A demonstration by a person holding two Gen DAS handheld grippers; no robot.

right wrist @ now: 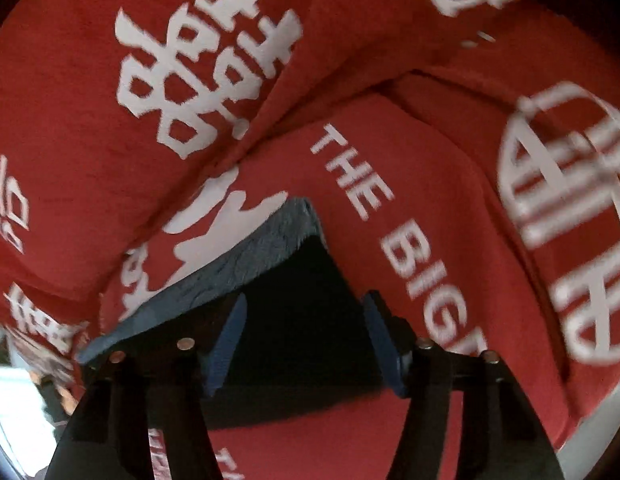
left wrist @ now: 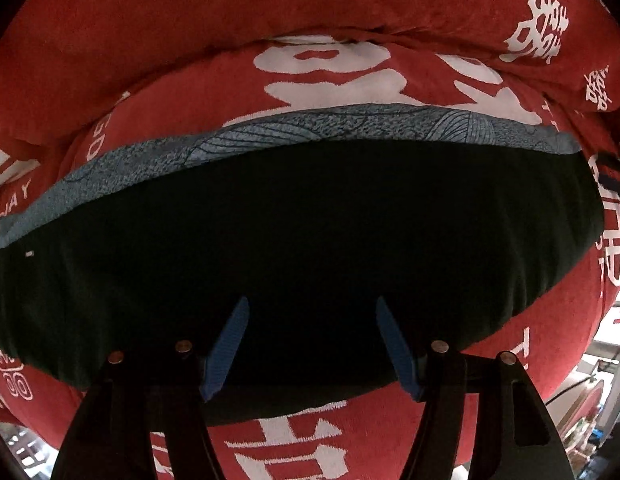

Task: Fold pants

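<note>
On the red cushion [left wrist: 190,40], white-printed cover: dark pants [left wrist: 302,240] lie in a flat folded band, a blue-grey leaf-patterned cloth [left wrist: 350,124] showing as a strip along their far edge.
Left end of pants: runs out of the left wrist view; how tidy it lies I cannot tell.
Left gripper [left wrist: 312,346]: released, jaws apart, nothing between the blue pads [left wrist: 226,352]; hangs over the pants' near edge, middle of the band.
Right gripper [right wrist: 304,340]: released, empty; over the pants' right corner [right wrist: 310,280], near the cushion's right edge.
Risk 1: pads closing on the top layer only would peel the fold open.
Risk 2: soft cushion gives underfoot, so a bite may also catch the red cover.
Risk 3: uneven lift between hands would skew the next fold.
Risk 4: blue-grey cloth could drag along if pinched with the pants.
</note>
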